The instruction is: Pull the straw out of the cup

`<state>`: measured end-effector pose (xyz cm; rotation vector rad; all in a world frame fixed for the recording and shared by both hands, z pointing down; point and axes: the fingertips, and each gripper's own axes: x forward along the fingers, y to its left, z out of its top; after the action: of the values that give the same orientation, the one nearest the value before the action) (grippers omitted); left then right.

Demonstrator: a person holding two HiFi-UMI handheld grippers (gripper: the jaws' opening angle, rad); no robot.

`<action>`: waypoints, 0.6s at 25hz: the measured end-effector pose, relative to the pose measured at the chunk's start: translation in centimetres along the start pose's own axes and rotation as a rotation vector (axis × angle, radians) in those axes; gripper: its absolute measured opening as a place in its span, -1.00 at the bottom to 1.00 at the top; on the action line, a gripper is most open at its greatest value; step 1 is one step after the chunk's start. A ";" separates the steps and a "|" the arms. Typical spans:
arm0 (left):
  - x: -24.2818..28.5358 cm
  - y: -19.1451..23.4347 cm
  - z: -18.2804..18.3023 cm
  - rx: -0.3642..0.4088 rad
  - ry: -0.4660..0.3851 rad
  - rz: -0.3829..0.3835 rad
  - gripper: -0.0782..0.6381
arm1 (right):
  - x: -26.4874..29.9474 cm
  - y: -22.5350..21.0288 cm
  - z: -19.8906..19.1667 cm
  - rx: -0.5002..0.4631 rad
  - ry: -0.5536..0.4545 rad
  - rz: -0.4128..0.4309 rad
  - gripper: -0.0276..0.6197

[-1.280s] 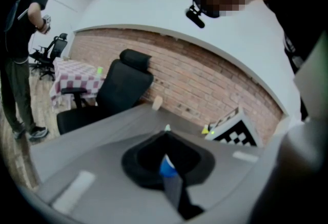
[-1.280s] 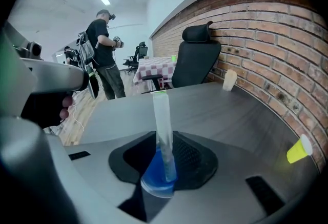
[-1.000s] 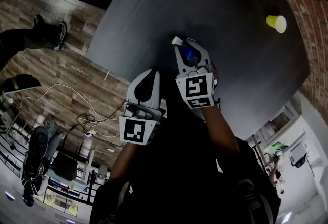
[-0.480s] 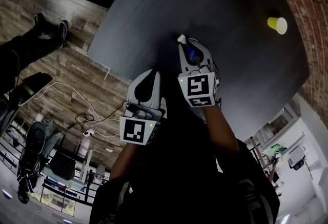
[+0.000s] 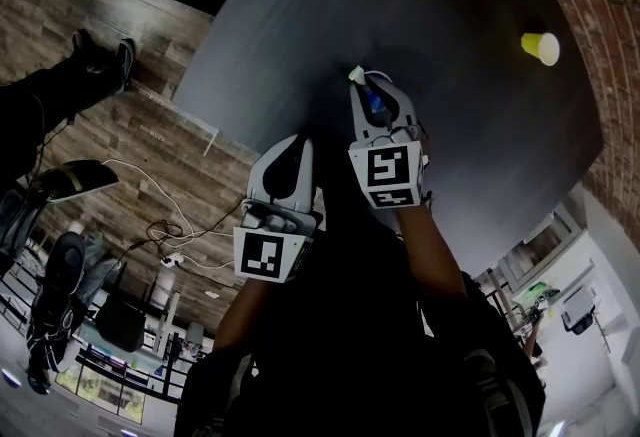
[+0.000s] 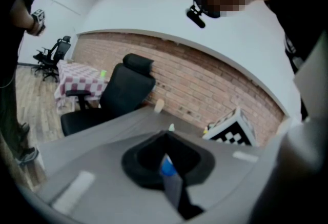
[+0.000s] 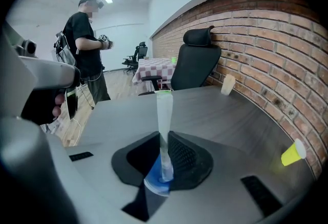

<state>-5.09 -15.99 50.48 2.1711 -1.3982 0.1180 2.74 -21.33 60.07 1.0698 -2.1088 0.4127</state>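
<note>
**bystander_1:** Since you're standing closer than me, where's that translucent white plastic straw with the green tip (image 7: 164, 110) at?

**bystander_2:** lol it's clamped in the right claw (image 7: 163, 135). It's pinched low down, with most of it poking up past the claw tips. The claw's holding it over the dark grey round counter (image 5: 450, 5).

**bystander_1:** And the small yellow plastic cup (image 5: 540, 47)?

**bystander_2:** Sitting on the counter way over by the red brick wall (image 7: 266, 38), well apart from the straw. There's a pale cup (image 7: 227, 84) further along the same wall too.

**bystander_1:** What about the left claw (image 6: 165, 136)?

**bystander_2:** Pressed together with nothing in it, just beside the right one and nearer the person's body. There's also a black office chair (image 7: 195, 59) at the counter's far edge. Another person in a black shirt (image 7: 84, 48) is standing on the wood floor off to the side.
</note>
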 end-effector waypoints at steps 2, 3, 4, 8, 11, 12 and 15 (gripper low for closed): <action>-0.1 -0.3 0.1 0.002 -0.002 -0.002 -0.77 | -0.4 -0.1 0.1 0.000 -0.007 -0.005 -0.77; -0.2 -0.6 0.1 0.004 -0.004 -0.003 -0.77 | -0.7 -0.2 0.1 0.001 -0.011 -0.008 -0.77; -0.4 -0.8 0.1 0.005 -0.006 -0.004 -0.77 | -1.0 -0.3 0.1 0.003 -0.016 -0.011 -0.77; -0.9 -1.5 0.4 0.012 -0.016 -0.011 -0.77 | -2.1 -0.4 0.1 0.017 -0.036 -0.026 -0.77; -1.2 -1.9 0.6 0.019 -0.021 -0.016 -0.77 | -2.7 -0.6 0.4 0.022 -0.055 -0.039 -0.77; -1.3 -2.1 0.6 0.022 -0.023 -0.017 -0.77 | -3.0 -0.7 0.6 0.024 -0.065 -0.043 -0.77; -1.7 -2.4 1.0 0.030 -0.037 -0.024 -0.77 | -3.7 -0.8 1.1 0.030 -0.089 -0.057 -0.77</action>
<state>-4.00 -14.34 48.02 2.2243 -1.3991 0.0905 4.36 -20.30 56.59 1.1819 -2.1503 0.3767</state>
